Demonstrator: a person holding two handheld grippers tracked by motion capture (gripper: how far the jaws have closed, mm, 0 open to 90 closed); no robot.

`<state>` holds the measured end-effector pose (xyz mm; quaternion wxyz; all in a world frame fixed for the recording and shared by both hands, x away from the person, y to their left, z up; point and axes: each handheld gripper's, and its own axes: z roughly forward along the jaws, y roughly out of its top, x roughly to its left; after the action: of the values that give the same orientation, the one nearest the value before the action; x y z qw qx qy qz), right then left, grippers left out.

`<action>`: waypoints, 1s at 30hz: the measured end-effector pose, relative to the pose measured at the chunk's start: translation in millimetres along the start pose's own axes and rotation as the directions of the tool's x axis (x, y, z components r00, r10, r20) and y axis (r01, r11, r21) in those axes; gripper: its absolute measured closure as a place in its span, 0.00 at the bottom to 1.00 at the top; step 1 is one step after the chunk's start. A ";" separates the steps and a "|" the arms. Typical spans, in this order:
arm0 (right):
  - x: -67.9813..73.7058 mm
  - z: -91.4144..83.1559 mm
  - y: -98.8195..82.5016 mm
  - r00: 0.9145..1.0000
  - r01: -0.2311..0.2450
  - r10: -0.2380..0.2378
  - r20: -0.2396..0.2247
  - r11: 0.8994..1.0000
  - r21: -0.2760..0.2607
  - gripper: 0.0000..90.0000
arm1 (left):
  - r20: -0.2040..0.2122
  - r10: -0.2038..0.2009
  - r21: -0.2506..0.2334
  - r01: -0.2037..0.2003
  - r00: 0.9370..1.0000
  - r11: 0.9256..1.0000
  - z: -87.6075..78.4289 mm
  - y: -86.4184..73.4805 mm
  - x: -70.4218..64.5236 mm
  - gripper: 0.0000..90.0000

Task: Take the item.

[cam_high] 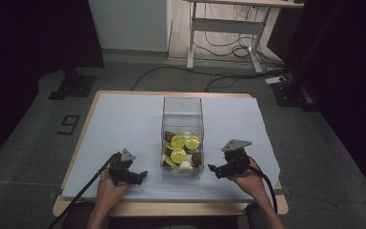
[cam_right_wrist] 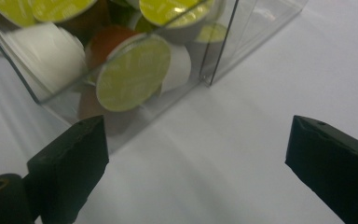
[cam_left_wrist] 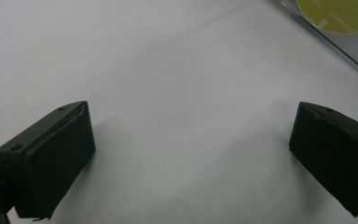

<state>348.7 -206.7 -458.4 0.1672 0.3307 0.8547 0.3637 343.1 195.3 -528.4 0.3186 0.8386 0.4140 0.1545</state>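
The clear plastic box (cam_high: 182, 138) stands in the middle of the white table cover (cam_high: 124, 124), tall and thin-walled, with the coffee capsules (cam_high: 181, 149) heaped in its bottom – lime-lidded, brown and white ones. The likeliest trouble, as I judge it, is a jaw catching a wall of the box and sliding or tipping it, since it looks light and nothing steadies it; a reach down through the open top could also jam against the walls. On the person's side of the box, to its left, the left gripper (cam_high: 142, 177) lies low over the cover, its jaws spread wide with nothing between them, pointing toward the box's near corner. To the right of the box the right gripper (cam_high: 211, 168) is held a little off the cover, aimed at the box's lower right wall – its jaws also stand apart and grasp nothing. In the right gripper view a lime-lidded capsule (cam_right_wrist: 133, 73) presses against the near wall just beyond the jaws.
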 end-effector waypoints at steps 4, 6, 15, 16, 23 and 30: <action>-0.5 -2.3 6.9 1.000 0.002 -0.002 -0.013 1.000 -0.012 0.09 | 0.000 0.001 0.001 -0.001 1.000 1.000 -0.1 0.0 0.0 0.00; 0.2 -2.7 10.3 1.000 0.004 -0.004 -0.024 1.000 -0.013 0.10 | 0.000 0.001 0.001 -0.001 1.000 1.000 -0.1 0.0 0.1 0.00; 2.6 -3.6 24.9 0.998 0.003 -0.004 -0.055 1.000 -0.027 0.14 | 0.000 0.002 0.001 -0.002 1.000 1.000 -0.1 0.0 0.1 0.00; 3.1 -3.4 27.1 0.998 0.006 -0.007 -0.056 1.000 -0.028 0.14 | 0.000 0.002 0.001 -0.002 1.000 1.000 -0.1 0.0 0.1 0.00; 7.4 -2.3 39.5 0.997 0.018 -0.020 -0.076 0.999 -0.028 0.15 | 0.000 0.002 0.001 -0.002 1.000 1.000 -0.2 0.0 0.0 0.00; 11.1 2.9 48.6 0.993 0.019 -0.022 -0.113 0.999 -0.029 0.15 | -0.001 0.002 0.001 -0.002 1.000 1.000 -0.1 0.0 0.0 0.00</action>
<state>363.7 -172.5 -425.3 0.1266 0.2983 0.8611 0.3918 343.0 195.4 -528.4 0.3179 0.8391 0.4134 0.1548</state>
